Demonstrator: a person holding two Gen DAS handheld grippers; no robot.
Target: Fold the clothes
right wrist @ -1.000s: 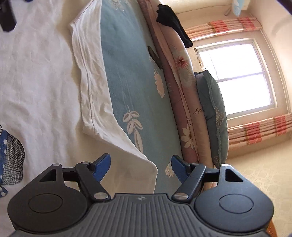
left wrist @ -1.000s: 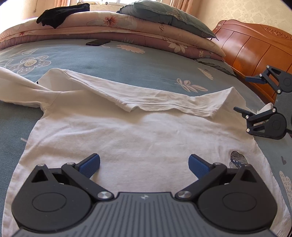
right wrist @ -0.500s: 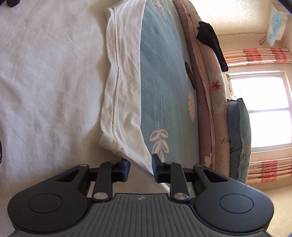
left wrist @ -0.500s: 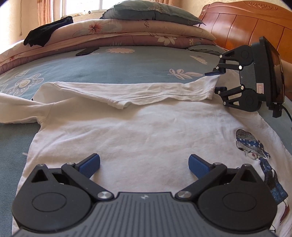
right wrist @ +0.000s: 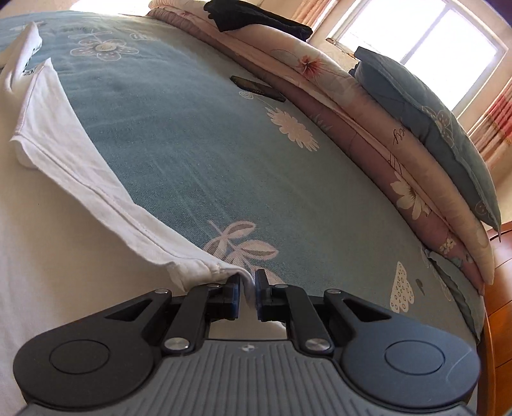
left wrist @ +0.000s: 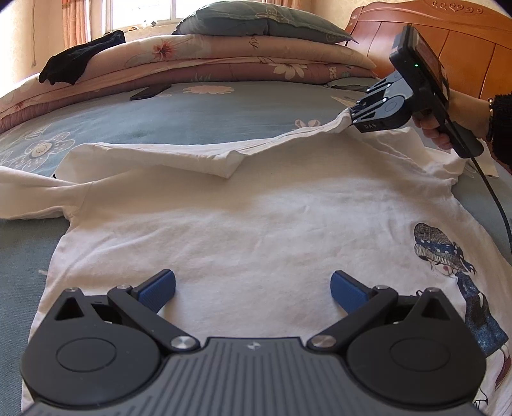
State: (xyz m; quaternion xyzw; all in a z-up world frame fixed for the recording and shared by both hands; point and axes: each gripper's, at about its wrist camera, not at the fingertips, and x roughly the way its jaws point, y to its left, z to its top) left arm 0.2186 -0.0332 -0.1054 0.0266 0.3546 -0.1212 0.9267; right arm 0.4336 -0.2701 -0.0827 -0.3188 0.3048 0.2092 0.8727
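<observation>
Item: white T-shirt (left wrist: 256, 224), spread on the bed (left wrist: 198, 108).
Right gripper (right wrist: 247, 289): jaws have just been closing, now clamped on the hem corner (a thin bite).
Left gripper (left wrist: 252, 286): jaws apart, over the shirt, holding nothing.
Risk: corner slipping free mid-fold; the unpinned shirt dragging and bunching.

A T-shirt (left wrist: 256, 224) lies spread on a bed (left wrist: 198, 112), its far hem folded back onto itself, one sleeve (left wrist: 28, 198) trailing off to the left. The left gripper (left wrist: 252, 286) hangs over the shirt's near part. At far right the right gripper (right wrist: 247, 289) pinches a corner of the hem, raised off the bed. Behind the shirt a phone (left wrist: 150, 92) lies on the bed before stacked quilts (left wrist: 224, 60). On the quilts rest a pillow (left wrist: 256, 19) and, to the left, a dark garment (left wrist: 80, 64). A headboard (left wrist: 464, 41) stands at right.
</observation>
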